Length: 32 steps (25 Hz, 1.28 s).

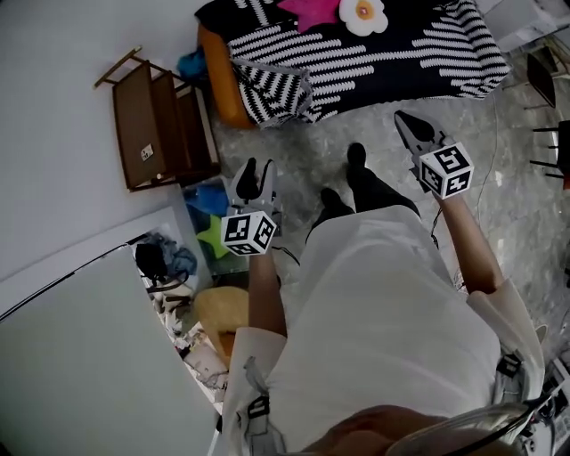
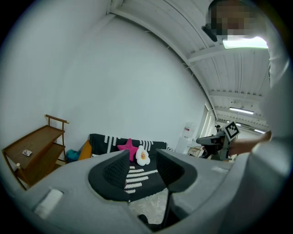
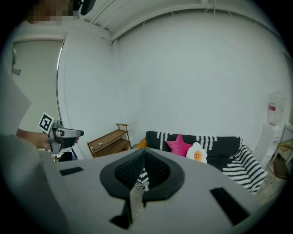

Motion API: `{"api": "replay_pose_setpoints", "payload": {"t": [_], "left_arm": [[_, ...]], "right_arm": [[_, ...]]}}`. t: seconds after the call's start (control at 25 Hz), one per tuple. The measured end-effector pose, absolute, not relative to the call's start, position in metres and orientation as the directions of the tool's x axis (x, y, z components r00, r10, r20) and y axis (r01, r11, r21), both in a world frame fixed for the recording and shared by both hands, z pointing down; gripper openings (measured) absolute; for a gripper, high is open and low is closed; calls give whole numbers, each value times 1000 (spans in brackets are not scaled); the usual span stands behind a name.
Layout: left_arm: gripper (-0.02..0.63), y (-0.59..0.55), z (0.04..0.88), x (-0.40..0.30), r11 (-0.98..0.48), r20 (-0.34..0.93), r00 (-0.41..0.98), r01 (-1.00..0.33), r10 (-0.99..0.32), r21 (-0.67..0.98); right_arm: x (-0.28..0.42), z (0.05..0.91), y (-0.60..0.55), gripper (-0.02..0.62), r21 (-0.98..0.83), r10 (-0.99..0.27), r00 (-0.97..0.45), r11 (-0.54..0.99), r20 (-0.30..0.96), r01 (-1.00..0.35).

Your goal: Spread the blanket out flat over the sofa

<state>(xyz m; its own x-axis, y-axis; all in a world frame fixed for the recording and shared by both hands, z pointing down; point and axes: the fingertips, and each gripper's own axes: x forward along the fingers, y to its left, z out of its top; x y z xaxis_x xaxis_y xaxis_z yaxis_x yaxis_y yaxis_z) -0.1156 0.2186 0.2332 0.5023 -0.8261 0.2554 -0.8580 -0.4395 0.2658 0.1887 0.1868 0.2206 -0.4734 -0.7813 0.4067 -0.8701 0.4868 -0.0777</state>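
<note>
Ahead, the black-and-white striped blanket (image 1: pixel 401 44) lay over the orange sofa (image 1: pixel 218 93), 1 corner bunched at its left end, with a pink star cushion (image 1: pixel 312 11) on top. Well short of it, the left gripper (image 1: pixel 256 169) stood wide and empty. The right gripper (image 1: pixel 405 120) had its jaws closed together on nothing.

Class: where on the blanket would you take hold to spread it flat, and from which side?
Grip the blanket at its bunched striped corner, which hangs over the front edge at the head view's left. Come from the front: that corner droops free and faces outward.
</note>
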Motion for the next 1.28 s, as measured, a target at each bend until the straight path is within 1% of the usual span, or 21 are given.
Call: {"api": "replay_pose_setpoints", "payload": {"t": [0.32,0.6,0.84,1.28], "left_arm": [[173,172,251,-104,-409,299,479,-872,-825,268],[173,115,266,-66,-432,365,494,-869,-789,242],[173,67,276,-45,-397,392,466,-884,-793,248],[173,0,343,-8,-338,510,439,-898,-740,282]], "right_arm": [[186,240,132,3,-72,-737,-513,541,440,-838],[200,256,62,3,-85,-700,-542,574,465,-815],[215,275,12,3,-106,-649,-580,617,492,-780],[222,347,-58,3,-176,-516,-635,679,575,-712]]}}
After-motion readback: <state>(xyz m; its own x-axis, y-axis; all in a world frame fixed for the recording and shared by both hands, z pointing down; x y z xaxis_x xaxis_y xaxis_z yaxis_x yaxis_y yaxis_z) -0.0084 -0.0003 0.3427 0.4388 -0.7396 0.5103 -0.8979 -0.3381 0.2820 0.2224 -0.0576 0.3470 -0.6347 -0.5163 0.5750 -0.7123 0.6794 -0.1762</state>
